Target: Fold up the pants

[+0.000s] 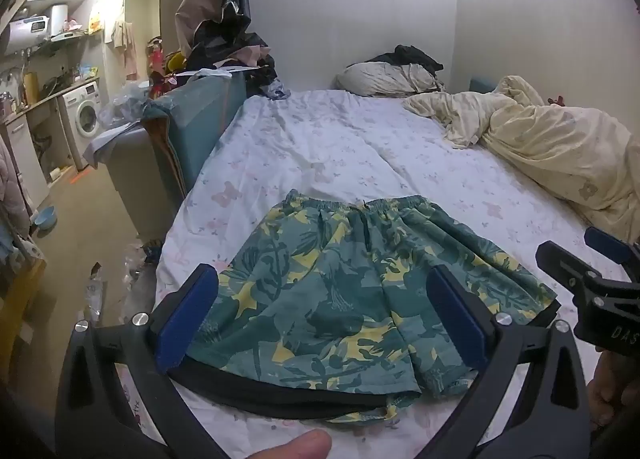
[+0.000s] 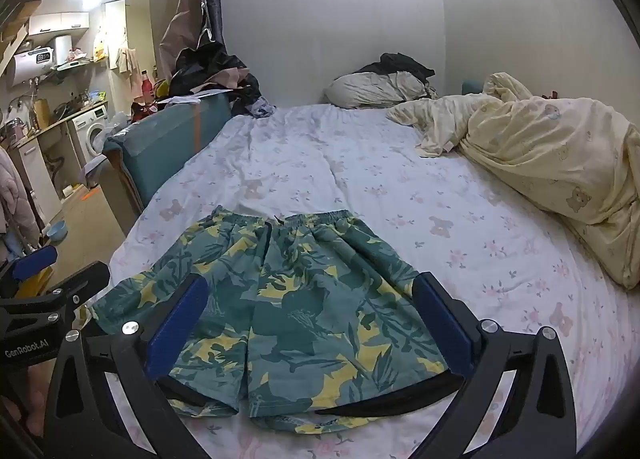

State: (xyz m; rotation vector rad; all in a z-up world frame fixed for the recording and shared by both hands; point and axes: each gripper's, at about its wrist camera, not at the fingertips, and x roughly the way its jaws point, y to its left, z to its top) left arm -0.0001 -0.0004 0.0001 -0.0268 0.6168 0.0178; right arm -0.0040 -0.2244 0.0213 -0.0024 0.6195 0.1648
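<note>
Green shorts with a yellow leaf print [image 1: 340, 291] lie spread flat on the bed, waistband away from me, leg hems toward me. They also show in the right wrist view [image 2: 280, 311]. My left gripper [image 1: 320, 311] is open and hovers over the left leg, holding nothing. My right gripper [image 2: 308, 319] is open above the right leg, also empty. The right gripper also shows at the right edge of the left wrist view [image 1: 592, 271], and the left gripper at the left edge of the right wrist view [image 2: 44, 291].
The bed sheet [image 1: 340, 147] is white with a small floral print. A crumpled cream duvet [image 1: 552, 143] lies on the right side. A pillow with dark clothes [image 1: 392, 77] lies at the head. A teal sofa [image 1: 192, 127] piled with clothes stands left of the bed.
</note>
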